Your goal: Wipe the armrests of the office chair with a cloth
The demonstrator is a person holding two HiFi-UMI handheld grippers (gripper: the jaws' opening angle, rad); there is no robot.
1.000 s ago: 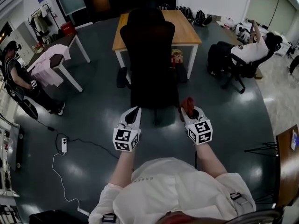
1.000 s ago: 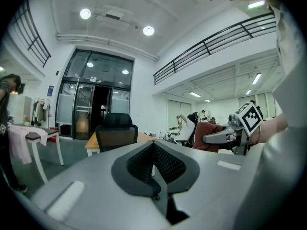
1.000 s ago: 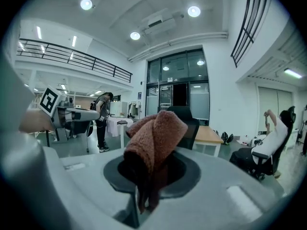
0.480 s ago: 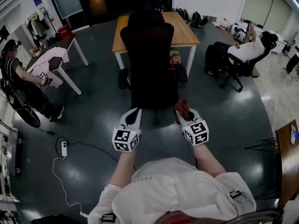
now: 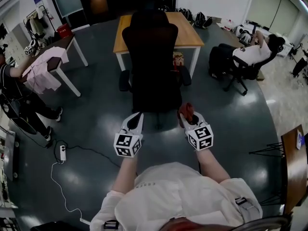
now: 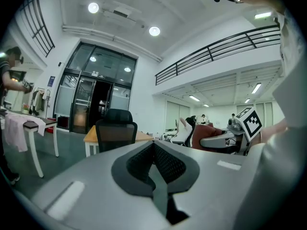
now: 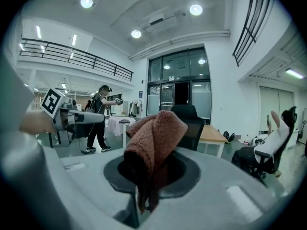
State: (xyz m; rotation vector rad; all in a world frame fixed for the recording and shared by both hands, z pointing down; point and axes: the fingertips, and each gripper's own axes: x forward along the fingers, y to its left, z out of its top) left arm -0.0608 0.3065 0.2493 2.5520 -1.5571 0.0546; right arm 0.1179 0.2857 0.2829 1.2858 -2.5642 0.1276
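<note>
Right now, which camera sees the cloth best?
The right gripper view: the cloth fills its middle, folds clear, pinched in the right gripper. The head view shows only a small red lump at that gripper's tip. The left gripper view shows just a dim reddish patch at its right.

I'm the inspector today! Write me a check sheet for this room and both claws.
Surface: dark shiny floor, nothing on it near the claws.
Job's things: black office chair, armrests untouched; reddish-brown cloth.
Clutter: wooden table behind the chair; bags by the wall.
Claws: left claw shut, empty; right claw shut on the cloth.
Cables: power strip and white cable, floor left.
Surroundings: seated person right, standing person left.
</note>
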